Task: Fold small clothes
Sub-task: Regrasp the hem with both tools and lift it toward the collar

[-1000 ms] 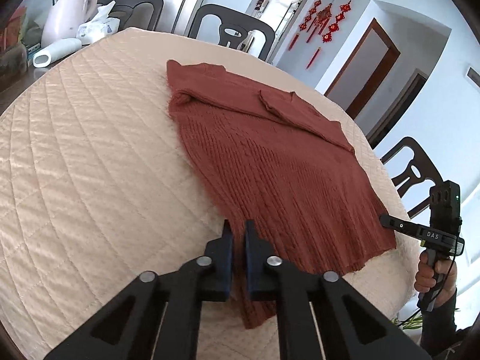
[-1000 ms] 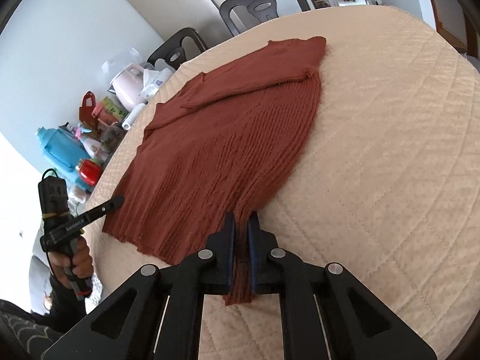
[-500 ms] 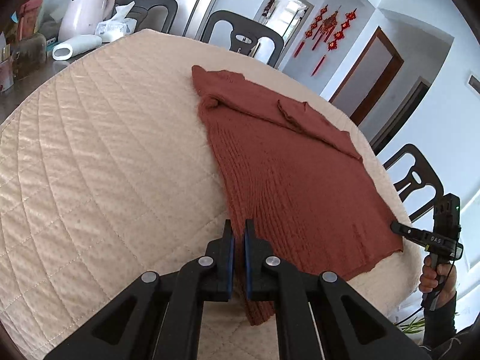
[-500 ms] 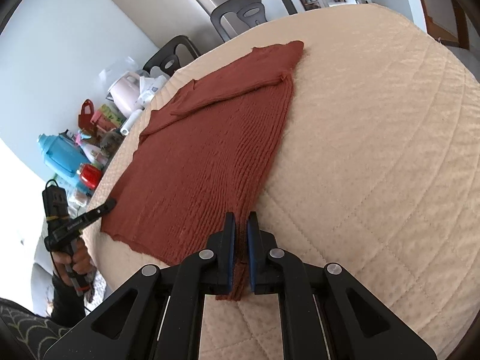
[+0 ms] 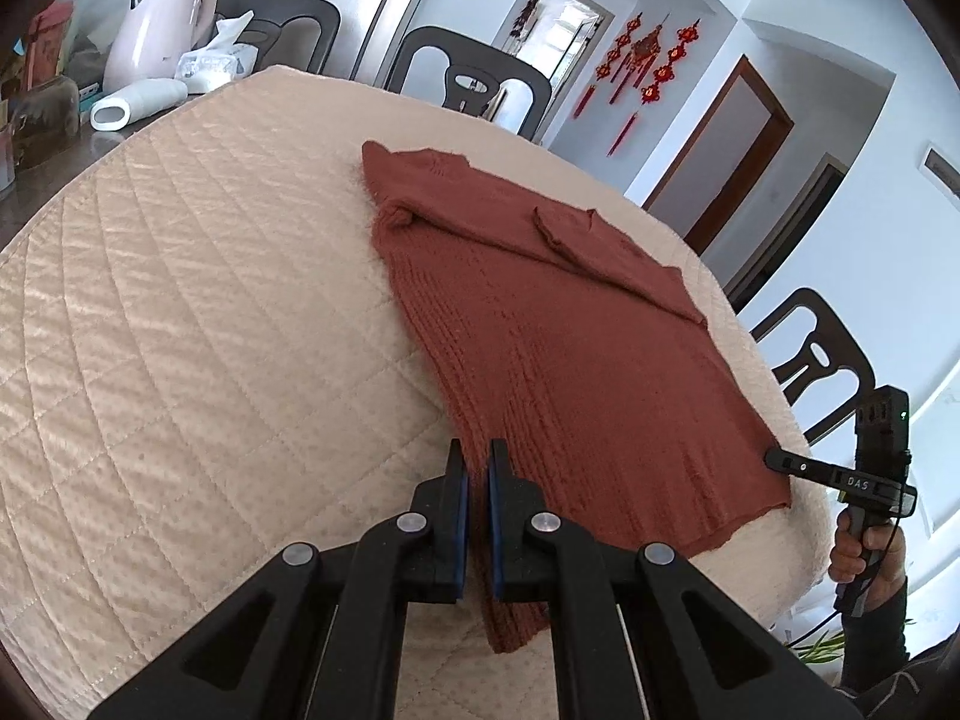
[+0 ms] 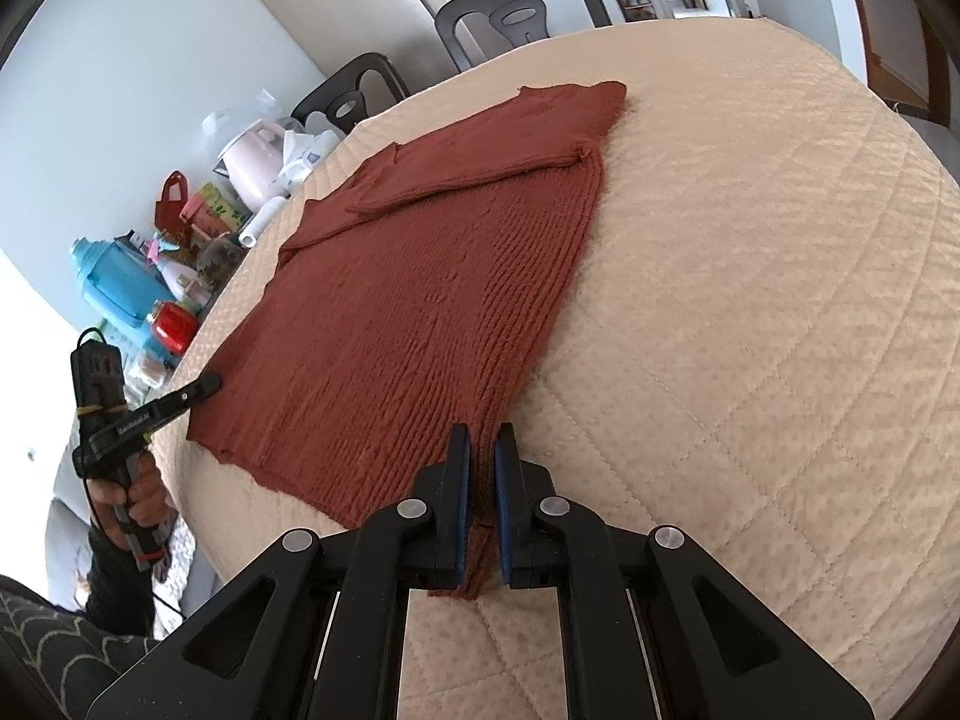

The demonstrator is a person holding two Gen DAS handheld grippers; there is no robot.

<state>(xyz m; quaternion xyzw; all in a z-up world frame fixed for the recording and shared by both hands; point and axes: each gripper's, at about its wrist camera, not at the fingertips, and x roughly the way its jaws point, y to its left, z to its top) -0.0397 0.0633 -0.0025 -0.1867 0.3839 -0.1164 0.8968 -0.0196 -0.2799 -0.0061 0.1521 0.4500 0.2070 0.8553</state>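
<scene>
A rust-red knitted sweater (image 5: 570, 330) lies flat on the beige quilted table cover (image 5: 210, 330), with its sleeves folded across the far part. My left gripper (image 5: 474, 462) is shut on the sweater's near hem corner, and a strip of cloth hangs below the jaws. The right gripper (image 5: 780, 459) pinches the other hem corner at the table's right edge, held by a hand (image 5: 864, 546). In the right wrist view my right gripper (image 6: 483, 444) is shut on its hem corner of the sweater (image 6: 432, 300). The left gripper (image 6: 207, 385) touches the far hem corner there.
Dark chairs (image 5: 468, 81) (image 5: 810, 360) (image 6: 516, 18) stand around the table. A pink kettle (image 5: 159, 24), a white bottle (image 5: 135, 102), a blue jug (image 6: 120, 282) and several small items crowd the table's far left end. The cover (image 6: 750, 300) drops off at its rounded edges.
Both grippers keep their hold on the hem corners. The views have shifted a little and the sweater's body lies slightly straighter and flatter.
</scene>
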